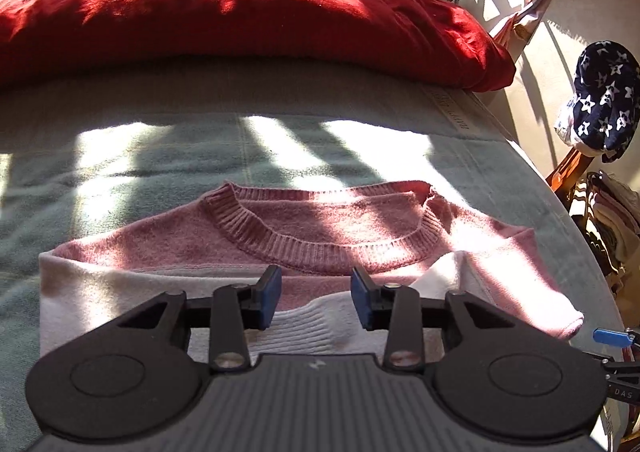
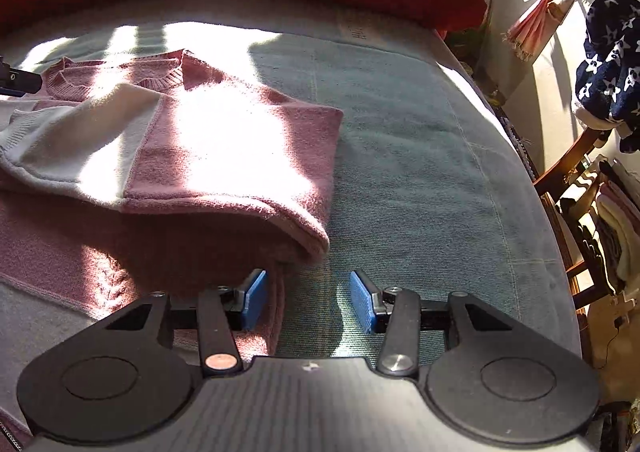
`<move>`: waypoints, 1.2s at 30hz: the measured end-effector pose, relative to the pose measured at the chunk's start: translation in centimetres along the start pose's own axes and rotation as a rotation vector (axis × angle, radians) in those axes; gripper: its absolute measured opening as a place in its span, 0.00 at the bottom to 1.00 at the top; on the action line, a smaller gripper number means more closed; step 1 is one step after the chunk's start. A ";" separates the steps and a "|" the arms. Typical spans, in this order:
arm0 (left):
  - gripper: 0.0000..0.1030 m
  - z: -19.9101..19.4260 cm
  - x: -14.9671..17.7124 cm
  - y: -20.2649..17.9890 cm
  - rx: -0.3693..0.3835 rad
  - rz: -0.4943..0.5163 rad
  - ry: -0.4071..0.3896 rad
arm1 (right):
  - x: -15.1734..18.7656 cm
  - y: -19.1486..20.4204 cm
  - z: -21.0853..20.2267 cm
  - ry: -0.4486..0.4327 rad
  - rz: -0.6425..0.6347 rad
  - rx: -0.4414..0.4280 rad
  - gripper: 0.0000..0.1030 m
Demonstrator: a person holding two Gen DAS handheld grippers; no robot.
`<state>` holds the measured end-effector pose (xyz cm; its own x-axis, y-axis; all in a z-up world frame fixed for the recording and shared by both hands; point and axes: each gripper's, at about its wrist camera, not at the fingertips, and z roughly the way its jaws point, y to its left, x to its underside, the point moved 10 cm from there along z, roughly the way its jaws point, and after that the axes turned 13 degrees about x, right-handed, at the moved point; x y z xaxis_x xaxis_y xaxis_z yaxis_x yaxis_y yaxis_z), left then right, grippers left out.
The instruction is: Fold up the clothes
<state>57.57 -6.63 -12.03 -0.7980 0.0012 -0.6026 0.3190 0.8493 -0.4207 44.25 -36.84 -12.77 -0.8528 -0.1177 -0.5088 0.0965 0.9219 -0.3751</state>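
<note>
A pale grey-green woven bedspread (image 1: pixel 120 156) fills both views, striped with sunlight and shadow. Across its far end lies a long, plump red fabric bolster (image 1: pixel 240 12). On the near part of the bedspread rests the pink and white knitted sweater (image 1: pixel 312 220), partly folded.

The left wrist view faces the sweater head-on: its ribbed round neckline (image 1: pixel 316 248) opens toward the bolster, a white sleeve is folded in across the chest from either side, and a ribbed white cuff lies just under the gripper. The right wrist view shows what that one hides: the sweater's right edge, where the pink and white sleeve is doubled over into a thick rounded fold, with bare bedspread beyond it.

Past the bed's right side, a dark blue star-patterned cloth (image 2: pixel 612 64) hangs over a brown wooden chair (image 2: pixel 568 172), clearest in the right wrist view.

The left gripper (image 1: pixel 316 298) hangs over the sweater's chest, its blue pads spread apart and holding nothing. The right gripper (image 2: pixel 308 300) is likewise spread; its left pad sits by the sweater's edge, the right over bare bedspread, nothing pinched. A blue tip of it shows at the left view's lower right.
</note>
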 end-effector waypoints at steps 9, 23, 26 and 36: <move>0.45 0.5 3.5 1.7 -0.058 -0.038 0.035 | 1.1 -0.1 0.2 0.008 0.045 -0.026 0.51; 0.28 -3.3 1.7 0.0 -0.118 0.024 -0.067 | -1.1 -1.2 -0.7 -0.038 0.056 -0.015 0.51; 0.43 -3.5 0.5 -1.9 -0.096 0.064 -0.116 | -3.8 -0.8 -0.8 -0.101 0.032 -0.032 0.51; 0.56 0.3 2.9 -6.6 0.048 0.121 -0.030 | -2.5 1.3 3.3 -0.076 -0.008 -0.163 0.30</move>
<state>53.31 -12.45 -11.21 -0.7369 0.0864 -0.6705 0.4369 0.8177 -0.3748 48.14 -36.58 -14.52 -0.8112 -0.1468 -0.5660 0.0003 0.9679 -0.2515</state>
